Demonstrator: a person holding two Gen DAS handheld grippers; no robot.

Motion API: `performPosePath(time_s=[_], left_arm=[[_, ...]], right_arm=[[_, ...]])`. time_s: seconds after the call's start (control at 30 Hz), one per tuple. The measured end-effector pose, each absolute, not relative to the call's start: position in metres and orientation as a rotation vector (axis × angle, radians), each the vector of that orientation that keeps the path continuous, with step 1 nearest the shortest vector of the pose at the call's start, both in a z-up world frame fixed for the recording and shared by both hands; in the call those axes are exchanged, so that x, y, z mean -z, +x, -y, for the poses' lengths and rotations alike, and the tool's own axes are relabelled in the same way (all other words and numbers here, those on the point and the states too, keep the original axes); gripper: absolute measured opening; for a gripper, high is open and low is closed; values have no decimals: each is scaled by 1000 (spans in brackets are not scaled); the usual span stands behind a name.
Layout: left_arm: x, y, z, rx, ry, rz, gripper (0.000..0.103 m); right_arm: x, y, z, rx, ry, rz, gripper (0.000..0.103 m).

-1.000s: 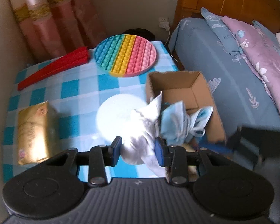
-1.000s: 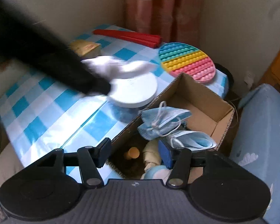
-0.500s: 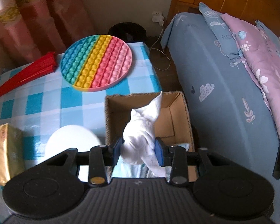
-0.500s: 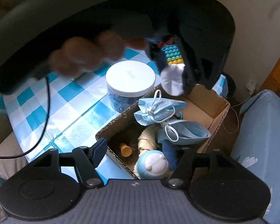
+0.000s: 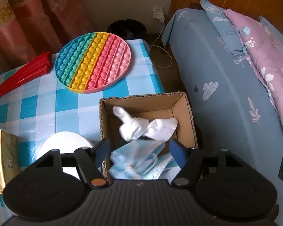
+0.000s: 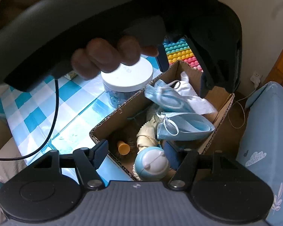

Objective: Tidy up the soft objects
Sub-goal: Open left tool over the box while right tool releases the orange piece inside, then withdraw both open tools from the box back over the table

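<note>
- A white cloth [image 5: 143, 127] lies crumpled in a cardboard box [image 5: 181, 101] at the table's [image 5: 37, 101] edge, resting on blue face masks [image 5: 137, 160]; the drop-off step looks to be in hand.
- The left hand-held gripper [image 5: 138, 150] hangs over the box with its jaws opening, the cloth lying free beyond them and nothing pinched between.
- The right hand-held gripper [image 6: 135, 150] hovers at the box's near end, jaws apart and holding nothing; a plush toy [image 6: 151, 163] and a small orange piece [image 6: 123, 147] sit just below it.
- Outside the box stand a white-lidded jar [image 6: 127, 75], a rainbow pop mat [image 5: 93, 60], a red folded fan [image 5: 20, 75] and a gold pack [image 5: 2, 158].
- Next, judging by the task, the left hand-held gripper must lift clear of the box, then pick another soft item, perhaps the pop mat.
</note>
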State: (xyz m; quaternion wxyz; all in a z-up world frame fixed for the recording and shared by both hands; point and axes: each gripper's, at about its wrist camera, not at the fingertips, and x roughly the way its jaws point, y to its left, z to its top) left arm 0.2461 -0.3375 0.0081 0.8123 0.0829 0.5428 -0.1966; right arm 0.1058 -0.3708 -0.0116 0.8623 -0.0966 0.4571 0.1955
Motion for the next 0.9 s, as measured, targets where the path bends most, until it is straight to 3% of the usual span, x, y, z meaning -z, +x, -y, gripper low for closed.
performPosePath(time_s=[0.17, 0.3, 0.4, 0.63, 0.9], left_arm=[[-23, 229, 313, 415, 167, -1095, 80], [-35, 208, 279, 375, 160, -1035, 91], [-37, 188, 251, 326, 176, -985, 94], [-27, 140, 169, 222, 159, -871, 94], [-2, 95, 118, 213, 111, -902, 95]], right_arm=[[5, 102, 365, -390, -173, -959, 72], [-2, 98, 354, -326, -160, -974, 85], [-3, 94, 343, -254, -146, -999, 86], [2, 74, 315, -53, -147, -1015, 98], [4, 52, 294, 56, 17, -1006, 100]])
